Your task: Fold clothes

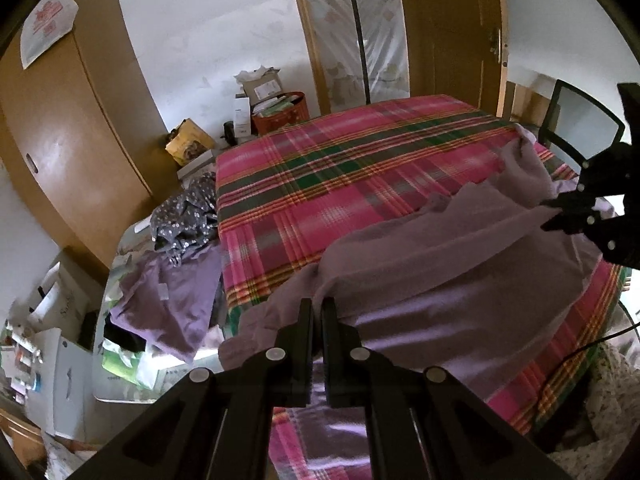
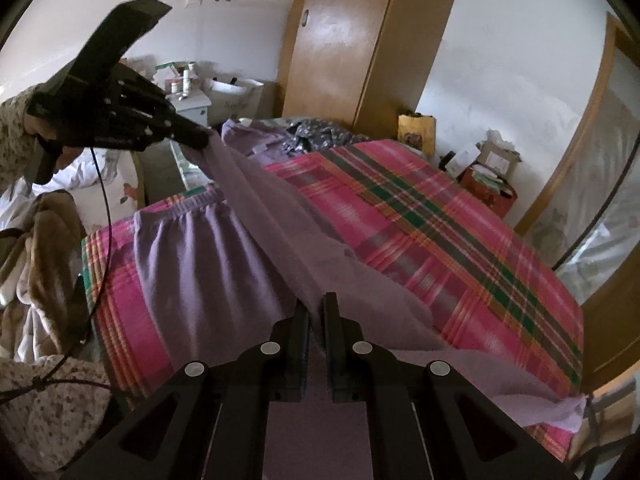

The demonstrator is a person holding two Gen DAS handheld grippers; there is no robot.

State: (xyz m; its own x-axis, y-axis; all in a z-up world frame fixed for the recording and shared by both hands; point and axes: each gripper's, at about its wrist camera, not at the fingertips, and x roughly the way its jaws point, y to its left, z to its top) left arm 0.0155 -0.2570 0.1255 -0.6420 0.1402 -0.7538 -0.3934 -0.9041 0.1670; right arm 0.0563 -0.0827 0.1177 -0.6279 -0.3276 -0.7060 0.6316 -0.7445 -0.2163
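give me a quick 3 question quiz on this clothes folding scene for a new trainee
1. True or false: both grippers are shut on the same purple garment.
2. What covers the bed? A) plain white sheet B) pink plaid blanket C) blue quilt
3. What lies heaped past the blanket's far corner, in front of the wardrobe?

Key
1. True: the left gripper and the right gripper each pinch its lifted edge.
2. B
3. A dark spotted garment and another purple garment.
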